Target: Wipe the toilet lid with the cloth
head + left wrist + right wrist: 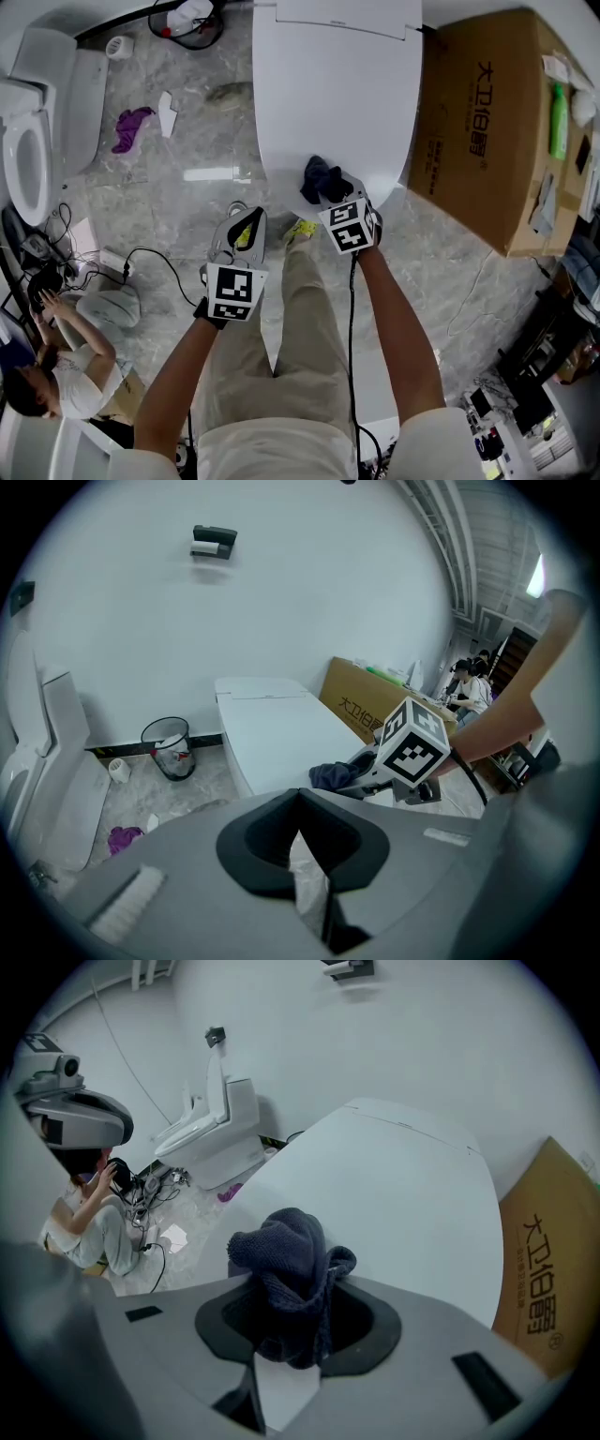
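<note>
Grey marbled floor (pixel 169 206), white wall (pixel 309 592). There are two toilets: one at far left (pixel 28 141) and one in the middle, its closed lid (pixel 328 94) cut off at the far end. One box (pixel 478 122) stands right and one bin (pixel 192 23) far.

The right gripper (pixel 330 192) clamps the single dark cloth (pixel 317 178) at the lid's near edge; whether they touch is unclear. The left gripper (pixel 246 228), jaws together and empty, hangs over the floor to the near left.

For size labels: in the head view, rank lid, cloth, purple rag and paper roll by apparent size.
Largest: lid
Next: cloth and purple rag, about alike; the cloth is nearer
Smallest: paper roll
</note>
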Demonstrator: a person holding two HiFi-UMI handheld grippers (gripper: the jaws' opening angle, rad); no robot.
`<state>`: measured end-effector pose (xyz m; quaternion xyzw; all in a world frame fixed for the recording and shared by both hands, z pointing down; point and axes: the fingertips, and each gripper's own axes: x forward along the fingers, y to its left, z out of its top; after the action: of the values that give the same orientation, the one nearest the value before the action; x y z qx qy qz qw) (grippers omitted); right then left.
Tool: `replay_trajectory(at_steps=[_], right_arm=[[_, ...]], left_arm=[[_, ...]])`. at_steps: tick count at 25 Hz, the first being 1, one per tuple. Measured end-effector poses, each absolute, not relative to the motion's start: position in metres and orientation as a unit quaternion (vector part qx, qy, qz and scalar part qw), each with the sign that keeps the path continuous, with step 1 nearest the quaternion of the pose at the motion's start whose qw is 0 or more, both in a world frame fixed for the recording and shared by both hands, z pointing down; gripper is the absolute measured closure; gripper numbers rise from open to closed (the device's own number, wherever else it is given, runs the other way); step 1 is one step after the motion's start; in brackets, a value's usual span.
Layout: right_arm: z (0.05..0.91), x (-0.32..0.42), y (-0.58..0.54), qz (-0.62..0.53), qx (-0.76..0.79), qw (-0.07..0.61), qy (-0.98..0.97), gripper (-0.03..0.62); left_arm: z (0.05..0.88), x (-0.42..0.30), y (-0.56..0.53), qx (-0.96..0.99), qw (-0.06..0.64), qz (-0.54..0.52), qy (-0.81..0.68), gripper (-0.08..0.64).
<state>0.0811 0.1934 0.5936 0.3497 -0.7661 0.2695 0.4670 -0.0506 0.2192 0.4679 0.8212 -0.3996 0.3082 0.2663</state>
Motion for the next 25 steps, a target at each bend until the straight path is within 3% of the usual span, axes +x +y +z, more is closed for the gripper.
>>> replay_trajectory(at_steps=[25], right_arm=[[0.597, 0.148, 0.202, 0.286, 0.383, 0.475, -0.739, 0.462]], left_arm=[[0.467, -0.042, 0.226, 0.823, 0.258, 0.319, -0.392, 0.56]])
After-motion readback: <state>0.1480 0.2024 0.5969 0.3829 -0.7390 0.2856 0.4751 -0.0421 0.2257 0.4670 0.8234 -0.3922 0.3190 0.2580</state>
